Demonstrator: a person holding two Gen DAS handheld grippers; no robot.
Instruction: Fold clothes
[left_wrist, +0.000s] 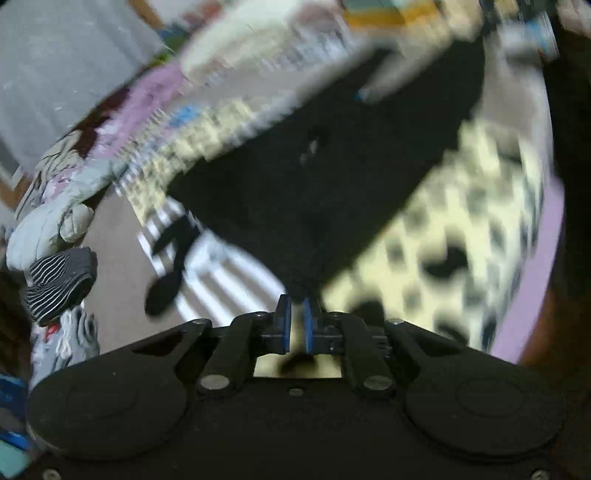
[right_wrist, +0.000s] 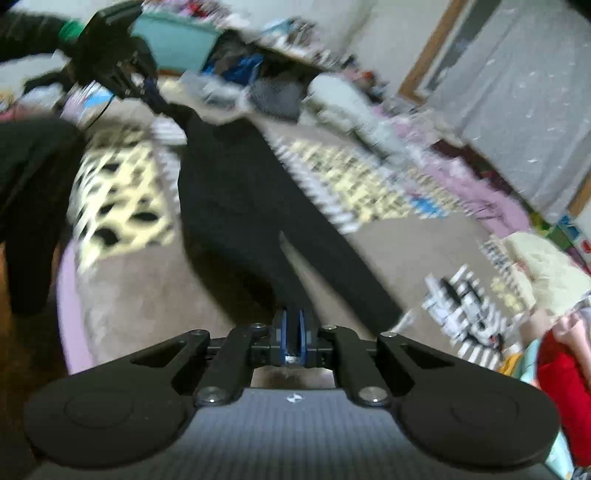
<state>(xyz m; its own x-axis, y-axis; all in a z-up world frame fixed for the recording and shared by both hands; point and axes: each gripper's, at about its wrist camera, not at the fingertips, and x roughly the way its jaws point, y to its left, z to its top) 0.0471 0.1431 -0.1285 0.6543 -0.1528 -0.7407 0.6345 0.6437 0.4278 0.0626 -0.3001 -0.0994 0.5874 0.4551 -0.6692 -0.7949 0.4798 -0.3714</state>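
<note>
1. Messy bedroom floor, honestly: a patterned mat (right_wrist: 122, 192) with yellow checks and black spots, a grey carpet (right_wrist: 155, 295) around it, and clothes heaped along the far edge.
2. Your black garment (right_wrist: 236, 192) is stretched out between the two claws, partly over the mat. Looks like trousers or leggings, but everything's blurry, so don't quote me.
3. Left gripper (left_wrist: 297, 310): jaws pinched nearly closed, with a bunched corner of the black fabric caught between the blue pads (left_wrist: 284, 321).
4. Right gripper (right_wrist: 293, 325): same deal, jaws narrow and clamped on the other end of the fabric.
5. In the right view you can see your other claw up top left, with the cloth hanging down from it.
6. Progress? Early, I'd say. You've got both ends and it's pulled out long, but I can't see a finished fold in it yet.
7. Left to do: bring the ends together, lay it flat, fold again.
8. After that there's the pile (left_wrist: 55, 221): a striped piece (left_wrist: 59, 284), some pale grey stuff, all still unfolded.
</note>
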